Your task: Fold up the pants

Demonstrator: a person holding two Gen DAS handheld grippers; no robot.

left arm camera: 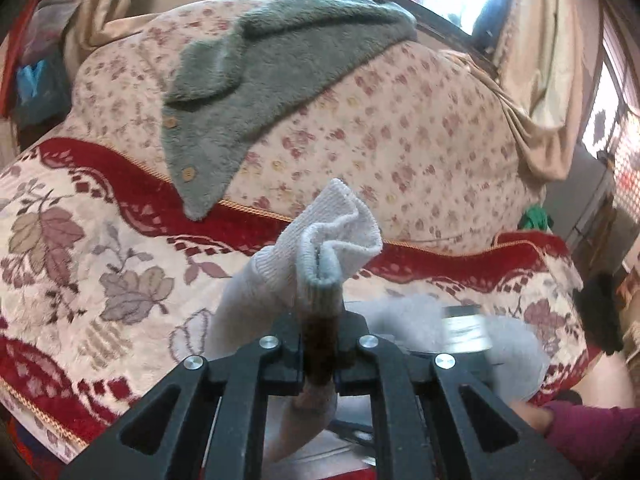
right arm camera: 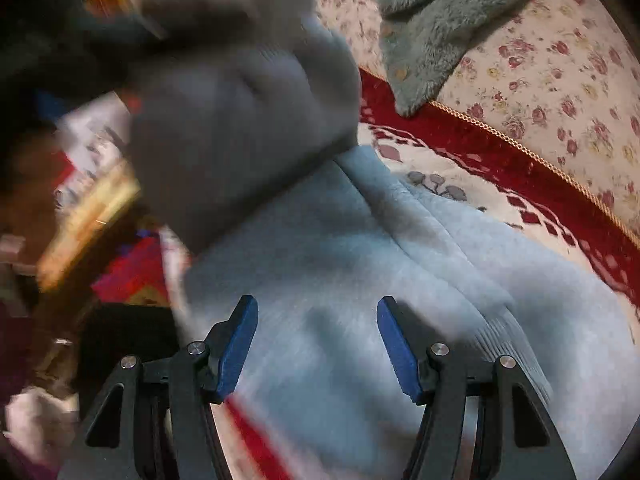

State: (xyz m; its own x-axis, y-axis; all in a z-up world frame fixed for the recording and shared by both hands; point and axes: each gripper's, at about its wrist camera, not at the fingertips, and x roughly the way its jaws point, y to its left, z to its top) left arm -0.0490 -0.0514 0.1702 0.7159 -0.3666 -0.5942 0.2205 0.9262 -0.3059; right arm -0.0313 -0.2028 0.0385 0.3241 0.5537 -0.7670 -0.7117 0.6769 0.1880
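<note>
Left wrist view: the left gripper (left arm camera: 320, 320) has its fingers clamped tight on a ribbed cuff of the pale grey pants (left arm camera: 332, 236), which stands up in a crumpled fold just ahead of the fingertips; more of the same fabric hangs below and to the right of the fingers. Beyond the fingertips lies a red and cream leaf-patterned blanket (left arm camera: 100, 248), then a floral cushion (left arm camera: 400, 140) with a grey-green fleece garment (left arm camera: 280, 68) draped over it, two buttons showing near its lower edge. A person's hand in a maroon sleeve (left arm camera: 596, 428) appears low to the right of the fingers. Right wrist view: the right gripper (right arm camera: 318, 344) holds its blue-padded fingers (right arm camera: 236, 352) well apart with nothing between them; they hover over the pants (right arm camera: 360, 260), whose broad light part spreads directly under and ahead of the fingertips, while a bunched, blurred portion is lifted ahead and to the left. Ahead and to the right of the fingers the blanket (right arm camera: 460, 152) and the floral cushion (right arm camera: 560, 80) show again, the fleece garment (right arm camera: 440, 32) lying farthest ahead; the left side of this view is too blurred to read
</note>
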